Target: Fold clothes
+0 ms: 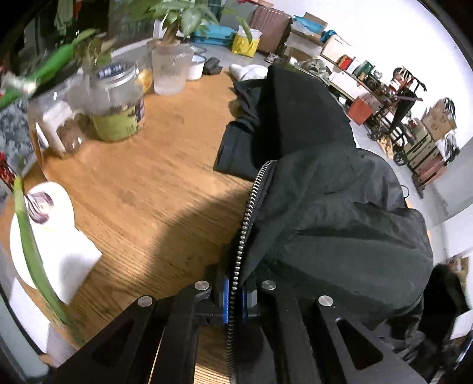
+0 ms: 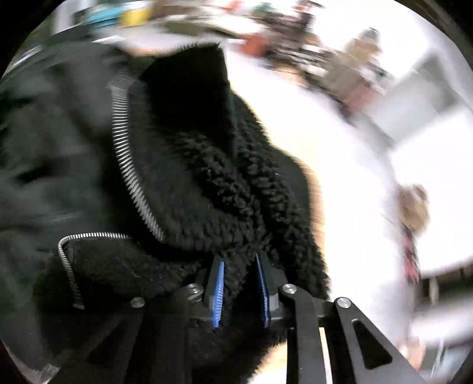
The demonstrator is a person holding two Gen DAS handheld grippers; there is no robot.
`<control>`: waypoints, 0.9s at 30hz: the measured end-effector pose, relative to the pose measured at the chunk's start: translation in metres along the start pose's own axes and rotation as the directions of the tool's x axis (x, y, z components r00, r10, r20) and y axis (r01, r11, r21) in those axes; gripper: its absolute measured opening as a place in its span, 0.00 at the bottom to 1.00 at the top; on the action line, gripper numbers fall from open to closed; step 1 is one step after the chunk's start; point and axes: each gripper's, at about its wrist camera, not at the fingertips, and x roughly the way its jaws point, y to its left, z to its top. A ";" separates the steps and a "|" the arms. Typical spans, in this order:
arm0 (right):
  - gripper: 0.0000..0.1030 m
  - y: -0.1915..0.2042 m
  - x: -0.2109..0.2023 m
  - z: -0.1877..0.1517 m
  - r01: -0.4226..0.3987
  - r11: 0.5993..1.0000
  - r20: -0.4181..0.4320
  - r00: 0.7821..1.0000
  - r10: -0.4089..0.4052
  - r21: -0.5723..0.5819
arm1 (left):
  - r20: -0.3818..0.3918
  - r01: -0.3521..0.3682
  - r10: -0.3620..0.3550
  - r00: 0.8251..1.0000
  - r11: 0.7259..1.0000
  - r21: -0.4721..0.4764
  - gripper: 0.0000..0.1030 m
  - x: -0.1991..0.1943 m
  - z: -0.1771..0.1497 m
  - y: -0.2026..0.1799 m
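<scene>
A black zip-up jacket with a silver zipper and fleece lining hangs lifted over a wooden table. My left gripper is shut on the jacket's zipper edge, its blue pads pinching the fabric. In the right wrist view my right gripper is shut on the fleece-lined edge of the jacket, with thick fleece bunched between the blue pads. The right view is motion-blurred. The jacket's lower part still rests on the table at the far side.
On the table's left stand a lidded jar, a glass vase with a plant, a white mug and a white plate with paper. A cluttered room with boxes and a suitcase lies beyond.
</scene>
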 end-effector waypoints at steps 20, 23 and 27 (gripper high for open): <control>0.89 -0.066 -0.024 0.022 -0.240 0.964 0.089 0.969 0.231 0.114 | 0.013 0.016 -0.021 1.000 0.938 0.346 0.79 -0.106 -0.012 -0.111; 0.92 -0.045 -0.010 0.039 -0.229 0.970 0.065 0.973 0.224 0.083 | 0.032 -0.016 0.001 0.999 0.882 0.471 0.79 -0.082 -0.012 -0.168; 0.80 -0.012 0.038 0.061 -0.205 0.977 -0.020 0.978 0.207 0.061 | -0.081 -0.023 0.071 0.994 0.878 0.479 0.78 0.004 -0.018 -0.221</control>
